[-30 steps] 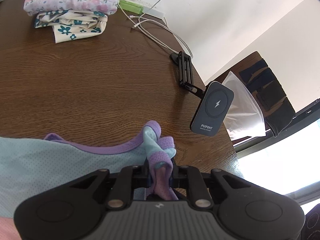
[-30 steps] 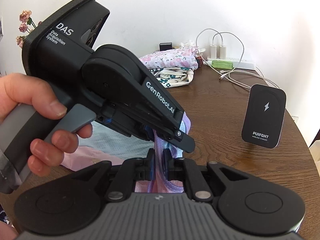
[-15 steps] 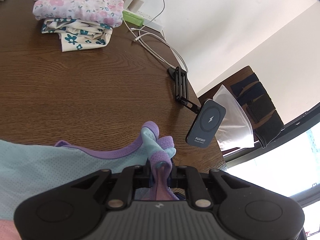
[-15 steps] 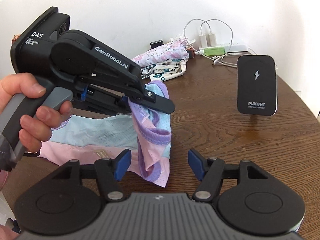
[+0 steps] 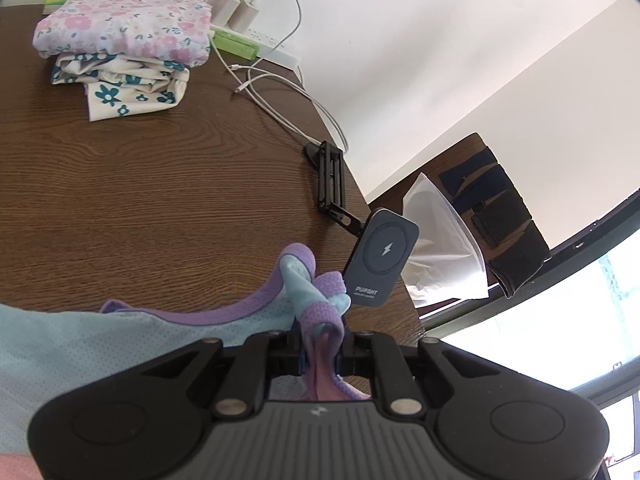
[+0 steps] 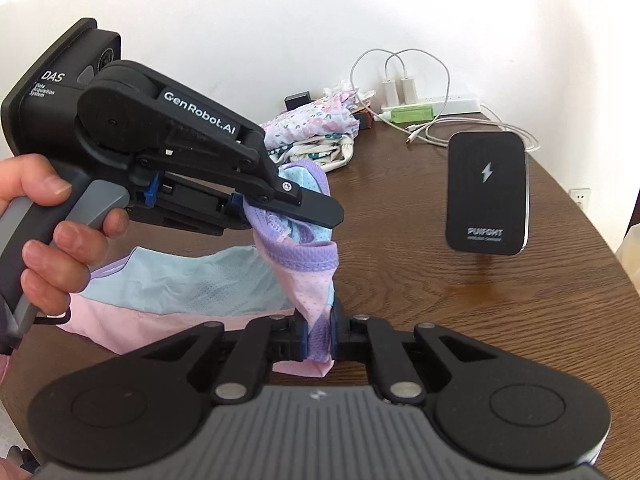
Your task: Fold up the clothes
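Both grippers clamped on one garment corner

Left gripper [image 6: 294, 210] and right gripper [image 6: 320, 340] pinching garment [image 6: 180, 280] close together over table [image 5: 140, 200]; risks bunching or slipping if pulled unevenly.

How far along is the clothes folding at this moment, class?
Done: two folded floral garments sit stacked at the far side of the table. In hand: the left gripper and right gripper are both shut on the blue, pink and purple garment, lifting one end. Left: folding it and stacking it.
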The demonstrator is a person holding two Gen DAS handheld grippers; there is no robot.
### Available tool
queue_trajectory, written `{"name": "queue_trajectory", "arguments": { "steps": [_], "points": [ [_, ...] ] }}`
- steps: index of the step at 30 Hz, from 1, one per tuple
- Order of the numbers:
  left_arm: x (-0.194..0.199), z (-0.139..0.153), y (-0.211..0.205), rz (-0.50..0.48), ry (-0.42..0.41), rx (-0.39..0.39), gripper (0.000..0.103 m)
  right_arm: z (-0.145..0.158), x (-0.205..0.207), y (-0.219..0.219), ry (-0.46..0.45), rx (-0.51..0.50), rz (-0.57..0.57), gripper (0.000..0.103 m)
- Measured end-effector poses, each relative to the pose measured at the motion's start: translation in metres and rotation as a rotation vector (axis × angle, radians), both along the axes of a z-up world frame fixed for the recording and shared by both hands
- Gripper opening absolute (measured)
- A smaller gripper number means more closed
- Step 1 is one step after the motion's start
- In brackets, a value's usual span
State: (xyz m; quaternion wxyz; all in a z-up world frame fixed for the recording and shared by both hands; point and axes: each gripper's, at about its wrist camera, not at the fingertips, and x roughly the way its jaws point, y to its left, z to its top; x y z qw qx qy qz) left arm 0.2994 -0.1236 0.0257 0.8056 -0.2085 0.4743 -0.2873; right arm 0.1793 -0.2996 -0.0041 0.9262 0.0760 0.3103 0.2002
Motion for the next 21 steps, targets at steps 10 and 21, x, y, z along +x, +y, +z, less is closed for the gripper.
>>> {"name": "queue_trajectory", "arguments": {
  "steps": [10, 21],
  "points": [
    [-0.006, 0.021, 0.049, -0.015, -0.057, -0.061, 0.011, 0.053, -0.010, -0.002, -0.083, -0.087, 0.041, 0.008],
    [-0.022, 0.046, 0.153, 0.005, -0.129, -0.108, 0.011, 0.072, -0.013, 0.130, -0.110, -0.182, 0.303, 0.008]
  ]
}}
